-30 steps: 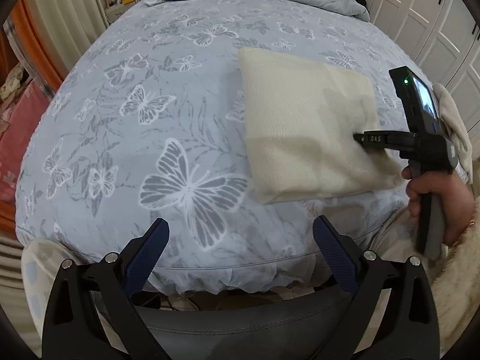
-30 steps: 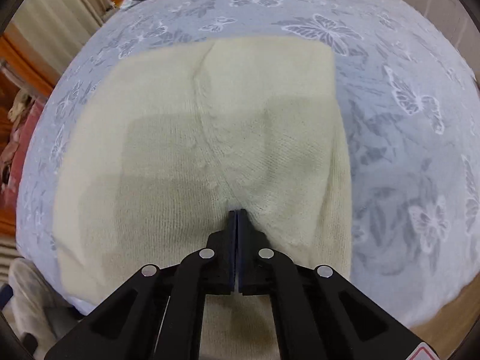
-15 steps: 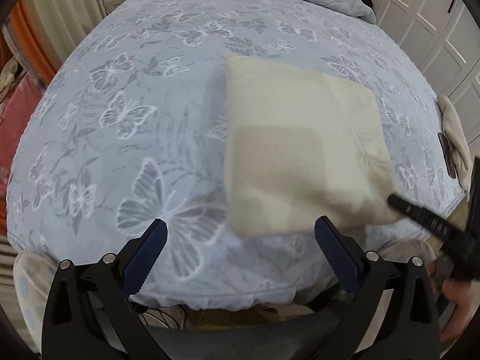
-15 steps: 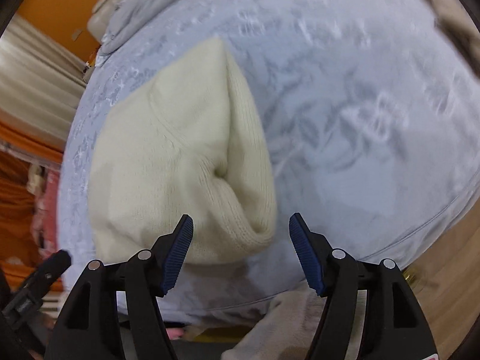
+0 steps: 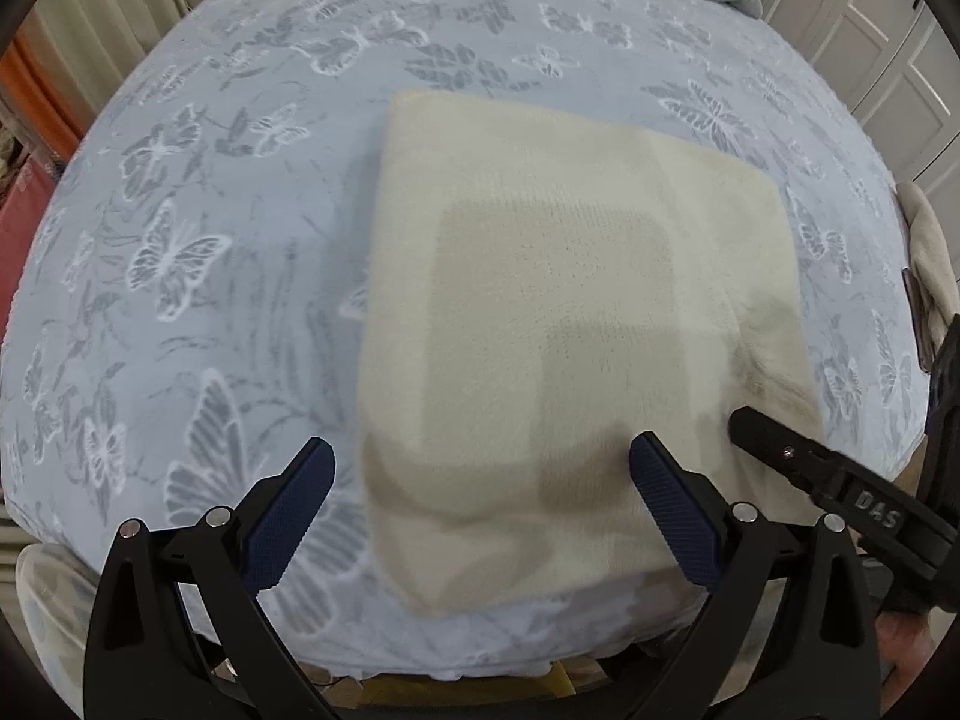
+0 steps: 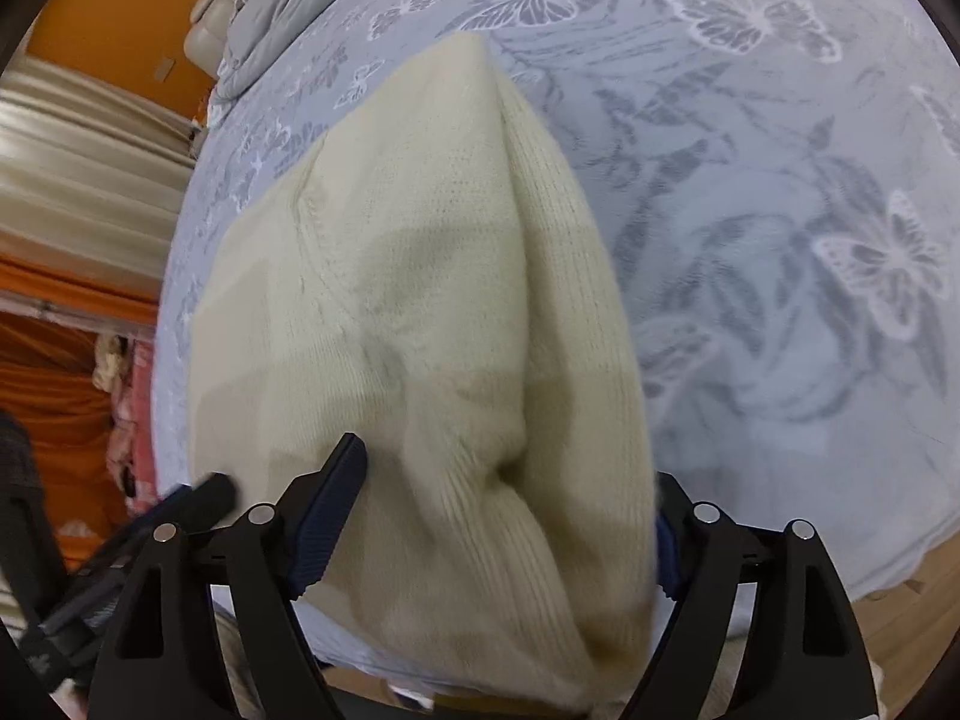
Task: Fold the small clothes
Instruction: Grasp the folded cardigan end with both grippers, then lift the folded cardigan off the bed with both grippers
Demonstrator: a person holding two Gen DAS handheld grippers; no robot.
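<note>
A folded cream knit garment [image 5: 558,324] lies on the bed near its front edge; it also shows in the right wrist view [image 6: 432,312]. My left gripper [image 5: 480,516] is open, its blue pads either side of the garment's near edge. My right gripper [image 6: 510,534] is open and straddles the garment's near ribbed corner, which bulges between the fingers. The right gripper's black body [image 5: 840,492] shows at the garment's right corner in the left wrist view.
The bed has a pale blue butterfly-print cover [image 5: 180,252]. A grey duvet [image 6: 300,6] is bunched at the far end. White wardrobe doors [image 5: 888,48] stand to the right. Orange curtains [image 6: 66,396] hang beyond the bed's left side.
My right gripper, shut a second ago, has opened and shifted to the garment's near corner. My left gripper has moved forward and right, up to the garment's front edge.
</note>
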